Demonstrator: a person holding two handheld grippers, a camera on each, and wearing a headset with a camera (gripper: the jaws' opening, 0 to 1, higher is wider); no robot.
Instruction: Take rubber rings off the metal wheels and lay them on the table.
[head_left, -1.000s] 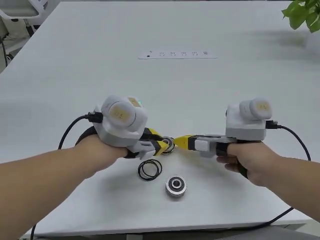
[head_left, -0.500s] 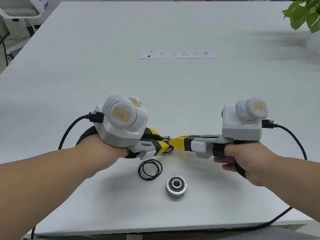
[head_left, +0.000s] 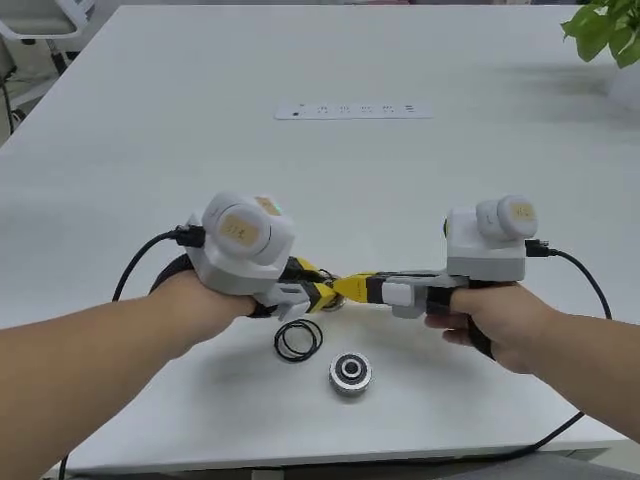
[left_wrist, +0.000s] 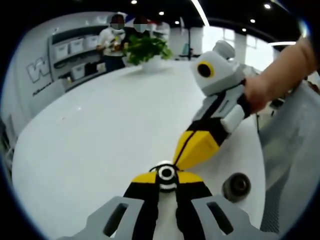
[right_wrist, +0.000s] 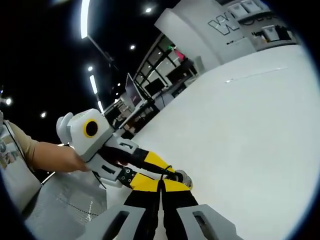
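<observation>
My left gripper (head_left: 322, 293) (left_wrist: 166, 178) is shut on a small metal wheel (left_wrist: 166, 172), held just above the table (head_left: 420, 180) near its front edge. From the right, my right gripper (head_left: 347, 288) (right_wrist: 161, 184) meets it tip to tip, its yellow jaws shut on the thin black rubber ring at the wheel's (right_wrist: 183, 177) rim. Two loose black rubber rings (head_left: 298, 339) lie overlapping on the table just in front of the grippers. A second metal wheel (head_left: 350, 371) (left_wrist: 236, 186) with a dark ring lies flat a little nearer to me.
A white power strip (head_left: 355, 108) lies across the table's far middle. Green plant leaves (head_left: 605, 25) hang over the far right corner. Black cables (head_left: 140, 265) trail from both grippers toward the table's front edge. People stand far off behind a plant (left_wrist: 145, 47).
My right gripper has slid left until its jaw tips meet the wheel in the left gripper. The left gripper, the loose rings and the second wheel have stayed in place.
</observation>
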